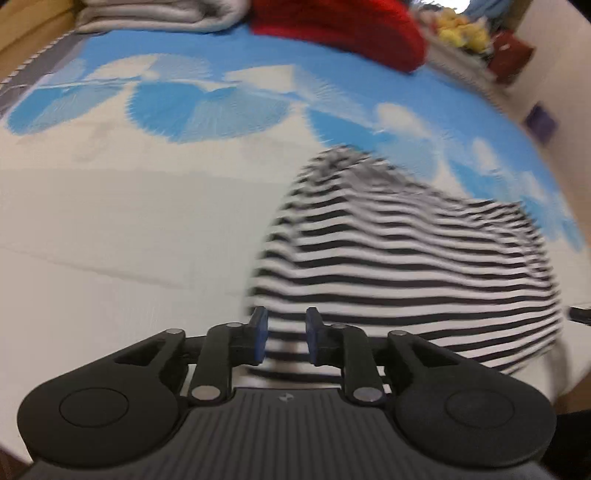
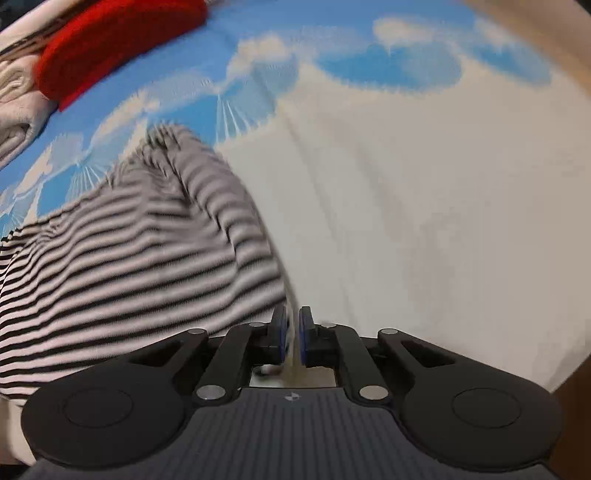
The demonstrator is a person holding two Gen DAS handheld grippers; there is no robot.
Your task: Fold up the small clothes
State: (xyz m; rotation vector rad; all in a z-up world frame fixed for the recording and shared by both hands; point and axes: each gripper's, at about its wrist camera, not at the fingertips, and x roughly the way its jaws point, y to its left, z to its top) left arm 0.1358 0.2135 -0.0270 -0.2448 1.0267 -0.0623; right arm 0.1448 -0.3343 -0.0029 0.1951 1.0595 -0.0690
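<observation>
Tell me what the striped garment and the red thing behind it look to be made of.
Striped garment: looks like soft, matte knit jersey, probably cotton; it drapes in loose folds with bending stripes. Red item: seems a thicker ribbed knit or fleece, matte, lying in a bulky folded slab. Motion blur leaves both uncertain.

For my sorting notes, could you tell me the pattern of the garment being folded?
Narrow black-and-white horizontal stripes; the striped garment shows best in the left wrist view.
</observation>
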